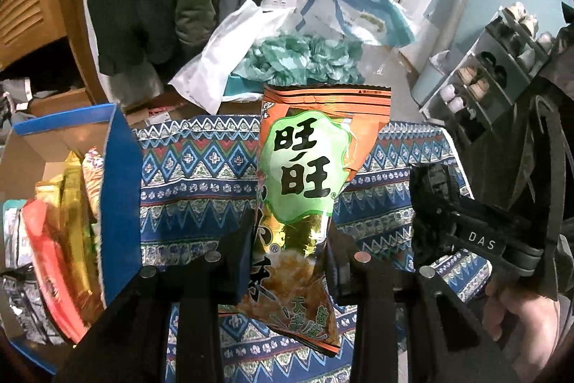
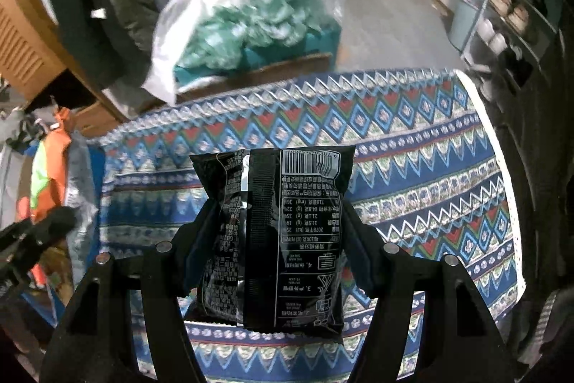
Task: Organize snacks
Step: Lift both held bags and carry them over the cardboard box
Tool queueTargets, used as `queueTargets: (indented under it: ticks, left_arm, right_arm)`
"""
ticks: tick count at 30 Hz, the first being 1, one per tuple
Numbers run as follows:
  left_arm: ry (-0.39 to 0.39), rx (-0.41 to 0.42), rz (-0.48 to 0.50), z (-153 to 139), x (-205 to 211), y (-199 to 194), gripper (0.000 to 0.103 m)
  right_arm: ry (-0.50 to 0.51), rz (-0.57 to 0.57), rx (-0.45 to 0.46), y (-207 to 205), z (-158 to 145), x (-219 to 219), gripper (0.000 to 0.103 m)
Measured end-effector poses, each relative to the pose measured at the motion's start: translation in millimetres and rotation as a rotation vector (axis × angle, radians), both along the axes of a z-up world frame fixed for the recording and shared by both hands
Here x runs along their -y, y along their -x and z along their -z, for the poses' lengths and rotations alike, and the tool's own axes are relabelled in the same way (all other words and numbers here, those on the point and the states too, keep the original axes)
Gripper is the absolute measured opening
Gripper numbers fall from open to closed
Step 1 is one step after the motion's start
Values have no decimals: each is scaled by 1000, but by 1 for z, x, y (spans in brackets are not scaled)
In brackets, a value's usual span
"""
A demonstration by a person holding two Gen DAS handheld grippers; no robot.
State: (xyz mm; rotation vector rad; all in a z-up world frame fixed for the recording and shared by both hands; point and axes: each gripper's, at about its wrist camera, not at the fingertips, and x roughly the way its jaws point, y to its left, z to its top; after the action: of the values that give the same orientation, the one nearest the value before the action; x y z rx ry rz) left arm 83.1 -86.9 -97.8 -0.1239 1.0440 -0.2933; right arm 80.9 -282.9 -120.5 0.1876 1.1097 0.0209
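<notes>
Tablecloth (image 2: 423, 167) in blue, red and white zigzag bands covers the table and fills most of both views, running from the near edge to the far edge. Behind its far edge sits a heap of white and green plastic bags (image 1: 287, 56), with dark coats hanging to the far left and a grey shoe rack (image 1: 480, 74) at the far right. At the left, beside the cloth, stands a cardboard box (image 1: 122, 182) with a blue rim, packed with upright snack packets (image 1: 68, 221) in red, gold and silver. The left gripper (image 1: 287, 250) is clamped on an orange and green snack bag (image 1: 308, 174), which hangs above the cloth just right of the box, its sealed top pointing away. The right gripper (image 2: 276, 239) squeezes a black snack packet (image 2: 280, 232) between its two fingers, printed back and barcode showing, held over the middle of the cloth. A hand (image 1: 520, 322) carrying that right tool shows at the near right of the left view
</notes>
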Motion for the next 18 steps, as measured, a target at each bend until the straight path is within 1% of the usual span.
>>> queueTargets:
  ticks: [7, 11, 15, 18]
  left_arm:
    - [18, 27, -33, -18, -24, 15, 34]
    - [2, 58, -63, -29, -44, 22, 34]
    - [17, 58, -99, -32, -66, 29, 34]
    - [10, 60, -127, -35, -83, 32, 34]
  right_arm:
    - [-18, -72, 37, 3, -18, -29, 66]
    - [-30, -120, 55, 2, -29, -53, 66]
    - [-38, -165, 71, 2, -37, -76, 66]
    - [-42, -199, 78, 2, -42, -95, 66]
